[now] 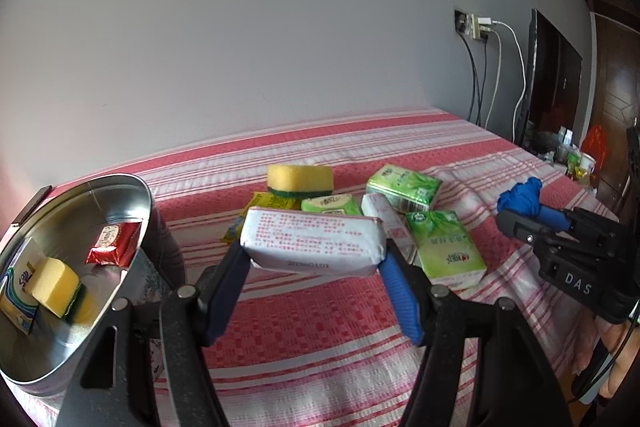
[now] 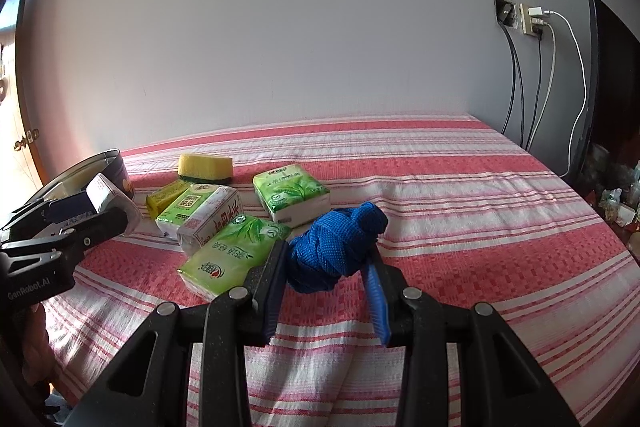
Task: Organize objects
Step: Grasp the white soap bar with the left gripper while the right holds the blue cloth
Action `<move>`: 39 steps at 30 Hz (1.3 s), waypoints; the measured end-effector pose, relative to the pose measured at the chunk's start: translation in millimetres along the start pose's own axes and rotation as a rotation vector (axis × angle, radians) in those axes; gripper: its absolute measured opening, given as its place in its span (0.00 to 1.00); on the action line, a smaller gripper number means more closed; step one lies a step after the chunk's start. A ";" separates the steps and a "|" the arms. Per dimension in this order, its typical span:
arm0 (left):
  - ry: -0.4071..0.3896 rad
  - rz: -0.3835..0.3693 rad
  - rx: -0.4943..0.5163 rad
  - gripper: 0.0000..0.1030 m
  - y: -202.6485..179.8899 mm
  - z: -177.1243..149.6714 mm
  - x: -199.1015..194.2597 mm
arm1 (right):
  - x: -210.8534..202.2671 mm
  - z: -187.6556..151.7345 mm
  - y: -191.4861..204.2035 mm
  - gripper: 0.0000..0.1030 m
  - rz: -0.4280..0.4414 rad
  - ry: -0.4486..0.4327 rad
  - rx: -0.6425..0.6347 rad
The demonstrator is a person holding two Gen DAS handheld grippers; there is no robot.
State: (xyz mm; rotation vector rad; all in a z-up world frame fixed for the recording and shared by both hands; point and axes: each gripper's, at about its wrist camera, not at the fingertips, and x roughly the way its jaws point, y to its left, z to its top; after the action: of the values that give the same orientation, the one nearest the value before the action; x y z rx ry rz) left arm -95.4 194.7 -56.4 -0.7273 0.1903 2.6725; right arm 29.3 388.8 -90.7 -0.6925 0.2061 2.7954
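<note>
Left wrist view first. What's between the fingers?

— The left gripper (image 1: 314, 259) is clamped on a white wrapped packet with red print (image 1: 316, 241), one pad on each end, held clear above the red-and-white striped bedspread (image 1: 320, 339).

— And the tin?

— A round metal tin (image 1: 132, 187) sits at the near left, just beside the gripper. Inside lie a yellow sponge (image 1: 54, 285), a red foil packet (image 1: 114, 245) and a blue-and-yellow carton (image 1: 16, 287).

— What is on the bed?

— Beyond the packet, a second yellow sponge with a green base (image 1: 300, 181) at the far side, a yellow sachet (image 1: 272, 202) in front of it, and green tissue packs (image 1: 402, 187) to the right, one nearer (image 1: 446, 247).

— Right wrist view?

— The right gripper (image 2: 328, 267) is closed on a knotted blue cloth bundle (image 2: 336, 247), both pads pressing its sides, above the bedspread. Tissue packs lie just left of it.

— Are the two grippers close?

— Each shows at the edge of the other's view, apart, with the pile between them.
</note>
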 end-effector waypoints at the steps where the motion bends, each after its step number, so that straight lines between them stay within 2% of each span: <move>1: -0.002 0.004 -0.004 0.64 1.0 0.0 -0.5 | -0.5 -0.2 0.1 0.38 0.000 -0.004 -0.001; 27: -0.091 0.068 -0.083 0.64 15.5 -1.3 -15.0 | -15.0 -2.6 7.1 0.38 -0.028 -0.126 -0.025; 39: -0.177 0.093 -0.109 0.64 20.9 -3.5 -29.9 | -21.6 -4.3 8.8 0.38 -0.037 -0.164 -0.032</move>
State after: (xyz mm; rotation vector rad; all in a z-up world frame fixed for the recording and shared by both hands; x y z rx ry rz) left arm -77.7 165.4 -43.4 -0.5203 0.0336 2.8367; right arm 47.2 375.0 -83.6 -0.4661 0.1169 2.8075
